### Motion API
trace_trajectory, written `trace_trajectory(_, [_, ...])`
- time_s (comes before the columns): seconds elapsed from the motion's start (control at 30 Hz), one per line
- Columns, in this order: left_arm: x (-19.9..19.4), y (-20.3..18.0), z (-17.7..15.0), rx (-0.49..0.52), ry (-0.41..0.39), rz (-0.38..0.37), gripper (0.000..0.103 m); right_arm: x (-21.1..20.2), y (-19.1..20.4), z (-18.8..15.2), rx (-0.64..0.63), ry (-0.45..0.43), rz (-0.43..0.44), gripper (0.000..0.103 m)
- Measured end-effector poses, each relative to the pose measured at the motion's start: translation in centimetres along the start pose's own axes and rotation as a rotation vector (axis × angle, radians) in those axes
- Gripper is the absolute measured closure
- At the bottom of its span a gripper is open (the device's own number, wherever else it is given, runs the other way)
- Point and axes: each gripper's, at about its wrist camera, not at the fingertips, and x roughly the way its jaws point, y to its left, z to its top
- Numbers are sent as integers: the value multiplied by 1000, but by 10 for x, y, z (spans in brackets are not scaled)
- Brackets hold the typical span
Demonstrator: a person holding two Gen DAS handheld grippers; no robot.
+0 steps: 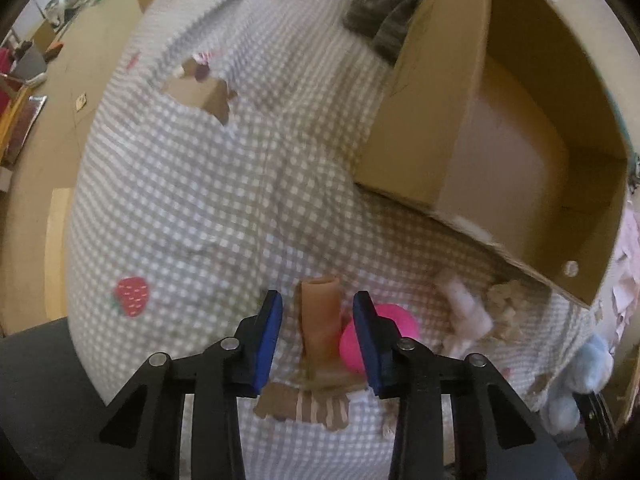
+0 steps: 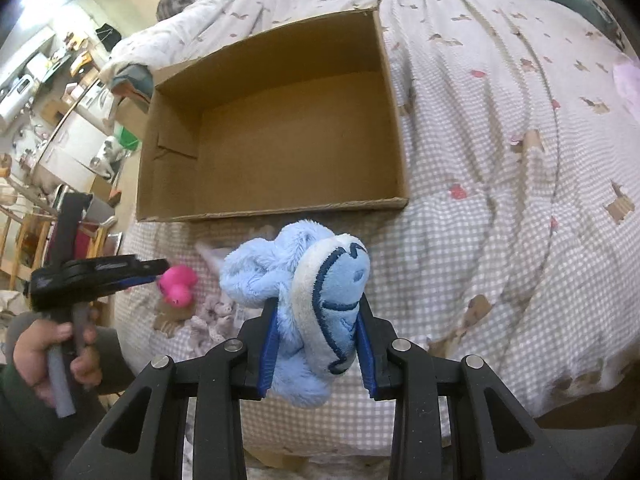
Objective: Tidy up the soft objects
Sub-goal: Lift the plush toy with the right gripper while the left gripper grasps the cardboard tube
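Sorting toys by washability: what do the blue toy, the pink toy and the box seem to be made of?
Blue toy: plush, fuzzy pile with stitched navy lines.
Pink toy: smooth and matte, probably rubber or soft plastic; hard to confirm.
Box: brown cardboard, dull finish, raw cut edges.

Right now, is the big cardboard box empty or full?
Empty. The right wrist view shows the open brown cardboard box with only bare floor and walls inside; no toys in it.

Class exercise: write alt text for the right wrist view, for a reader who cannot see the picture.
The right gripper is shut on a fluffy light blue plush toy, held above a checked bedspread. Beyond it an open cardboard box sits on the bed, with nothing visible inside. At left, the left gripper reaches toward a pink toy.
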Motion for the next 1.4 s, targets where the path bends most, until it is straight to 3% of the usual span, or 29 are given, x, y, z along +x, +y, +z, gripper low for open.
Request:
trace_trajectory(0.17, [20,-4,0,18,35,42,70,7,4,3,-2,1,10,67])
trace_trajectory(0.27, [26,-11,0,67,19,75,86,12,3,7,-7,11,15,67])
trace_trajectory(0.37, [32,-17,9,52,6,71,91,14,6,6,-18,7,16,67])
trace_trajectory(0.53, [18,-12,18,20,-66,83,96,11,3,5,-12,-2,14,67])
trace_trajectory(0.77, [0,7,36,-51,-167,194,100,9,3,4,-12,-15,11,67])
trace_trajectory(0.87, [-13,6,37,-69,-197,152,100,7,2,4,-6,-20,16,67])
trace_trajectory(1.03, [-50,-2,9,20,-238,93,100,3,2,5,-4,-33,34,67])
trace_trajectory(1.1, [-52,-5,-1,44,-220,81,100,2,3,5,-8,-35,33,67])
trace_trajectory(1.13, [-48,-5,-1,51,-206,89,98,1,4,5,-8,-35,35,67])
trace_trajectory(1.2, [-34,0,2,66,-162,109,79,0,4,3,-7,-36,35,67])
trace_trajectory(1.27, [-12,8,4,53,-124,145,37,-1,4,2,-10,-36,35,67])
trace_trajectory(1.4, [9,11,16,66,-102,174,40,0,5,1,-12,-31,25,67])
